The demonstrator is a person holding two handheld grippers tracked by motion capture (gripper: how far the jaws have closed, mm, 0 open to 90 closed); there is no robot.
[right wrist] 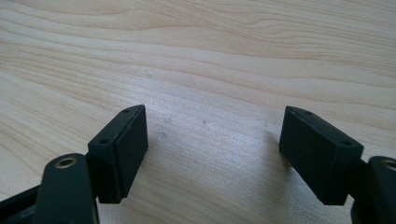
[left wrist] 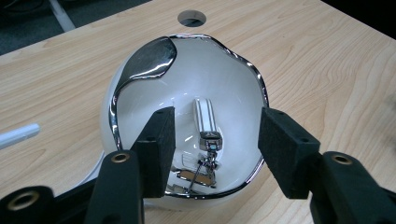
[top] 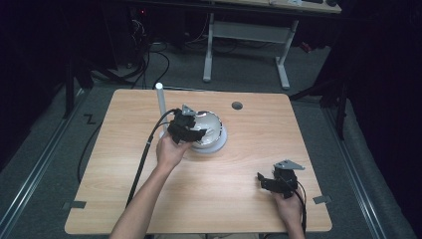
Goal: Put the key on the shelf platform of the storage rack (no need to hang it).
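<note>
My left gripper [left wrist: 212,135] sits lowest in the left gripper view, jaws spread wide and holding nothing, poised over the near rim of the white, chrome-edged bowl [left wrist: 140,93] at frame centre, a small metal clip-like piece [left wrist: 208,126] lying inside. Risk as I judge it — the glossy rim could slip from the pads or the bowl tip if I close off-centre, spilling the piece onto the table [top: 239,199]. My right gripper [right wrist: 212,154], lower right in the high view, rests agape over bare wood — touching nothing.
</note>
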